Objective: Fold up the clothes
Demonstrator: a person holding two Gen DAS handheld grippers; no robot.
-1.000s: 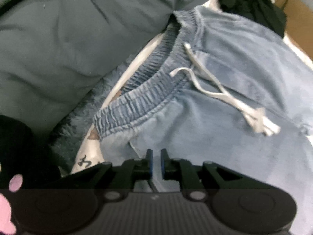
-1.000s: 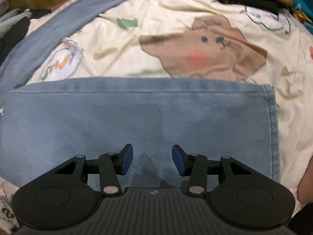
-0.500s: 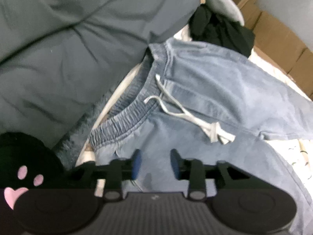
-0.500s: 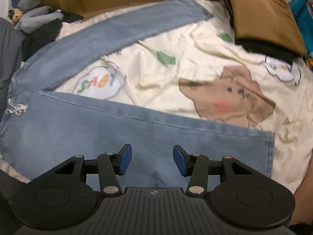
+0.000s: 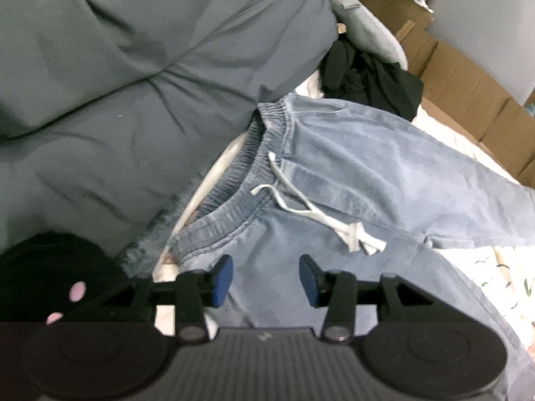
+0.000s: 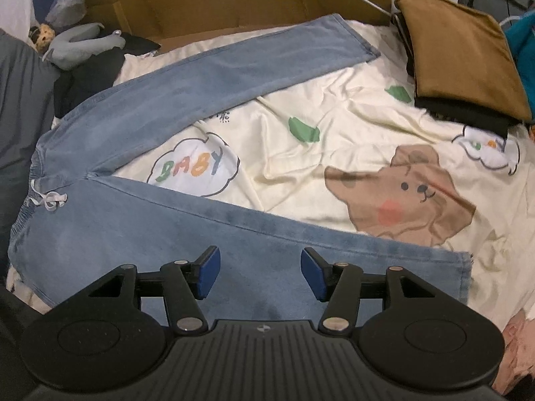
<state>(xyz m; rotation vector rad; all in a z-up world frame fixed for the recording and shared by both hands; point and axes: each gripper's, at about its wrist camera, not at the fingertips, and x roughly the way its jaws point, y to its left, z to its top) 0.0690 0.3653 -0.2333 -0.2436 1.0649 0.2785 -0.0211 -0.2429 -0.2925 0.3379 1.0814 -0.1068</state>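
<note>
Light blue drawstring jeans (image 6: 160, 220) lie spread on a cream cartoon-print sheet (image 6: 334, 140), legs splayed in a V toward the right. In the left wrist view their elastic waistband (image 5: 234, 200) and white drawstring (image 5: 334, 224) lie just beyond my left gripper (image 5: 265, 279), which hovers above the near hip; its jaws are opening with nothing between the blue pads. My right gripper (image 6: 260, 275) hangs over the near leg, short of its hem (image 6: 464, 277); its jaws are opening too, and nothing sits between them.
A grey duvet (image 5: 133, 83) bulges left of the waistband. A dark garment (image 5: 367, 77) and a grey plush toy (image 6: 80, 45) lie at the back by cardboard boxes (image 6: 234, 3). Folded brown and black clothes (image 6: 461, 60) are stacked at the far right.
My left gripper let go of the jeans near the waistband and opened. Both grippers rose away from the denim, so more of the bed shows. The right jaws widened a little.
</note>
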